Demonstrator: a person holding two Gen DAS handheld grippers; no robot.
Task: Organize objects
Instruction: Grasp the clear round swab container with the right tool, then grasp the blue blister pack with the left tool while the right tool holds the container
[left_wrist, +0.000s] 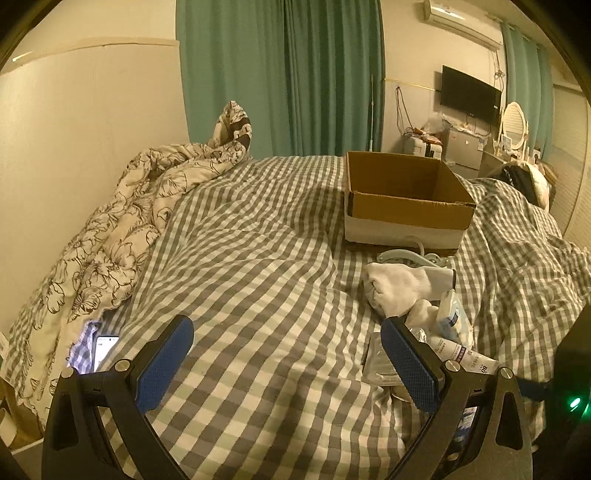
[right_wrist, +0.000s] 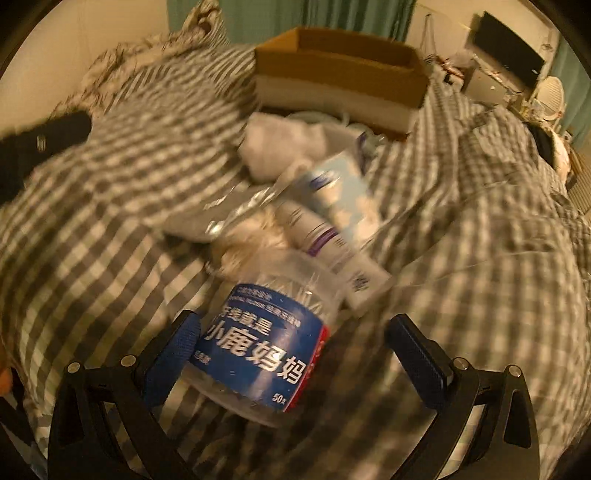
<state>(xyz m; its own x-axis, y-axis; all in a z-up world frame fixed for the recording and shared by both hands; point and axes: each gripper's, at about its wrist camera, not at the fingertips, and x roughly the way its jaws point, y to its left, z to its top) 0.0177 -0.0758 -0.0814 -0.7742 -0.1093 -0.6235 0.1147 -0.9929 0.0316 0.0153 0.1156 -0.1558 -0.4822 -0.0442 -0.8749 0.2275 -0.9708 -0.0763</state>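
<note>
Nothing is seen inside the cardboard box (left_wrist: 402, 199) at upper right; the clutter pile (left_wrist: 417, 302) below remains unsorted. The left gripper (left_wrist: 286, 363) is held wide open and empty; the right gripper (right_wrist: 295, 363) is spread around a blue-labelled jar (right_wrist: 266, 347), not yet clamped.

Motion-blurred pile (right_wrist: 295, 206) behind the clear jar (right_wrist: 266, 343); tube (left_wrist: 469, 360) partly hidden by jaws.

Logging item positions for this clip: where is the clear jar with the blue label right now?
Right wrist view: the jar lies on the checked bedspread between the open right gripper fingers, nearest the pile before the cardboard box.
</note>
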